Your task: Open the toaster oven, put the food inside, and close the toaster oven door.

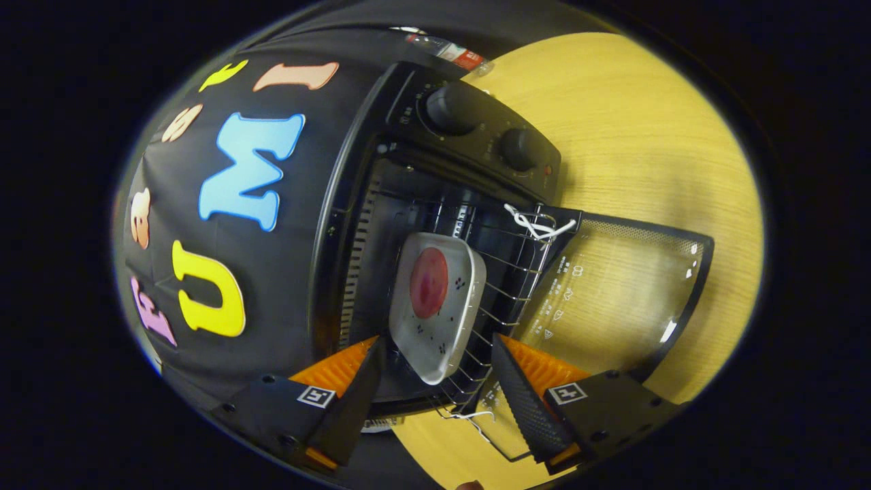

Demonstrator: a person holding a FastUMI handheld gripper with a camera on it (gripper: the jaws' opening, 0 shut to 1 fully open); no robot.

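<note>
The claw [435,381] stands wide open and holds nothing. Just ahead of its fingers the plate [439,306] with a red slice [429,282] lies on the rack [500,286] inside the oven [408,204]. The door [612,292] is down on the desk [646,136]. I judge only closing is left. Marks on the door are too small to read.

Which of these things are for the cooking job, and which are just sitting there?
For the job:
- toaster oven, with its glass door open
- plate with the red food, sitting on the wire rack inside
- hand-held gripper, fingers open, plate's near edge between them

Just sitting there:
- plastic bottle behind the oven
- wooden table
</note>
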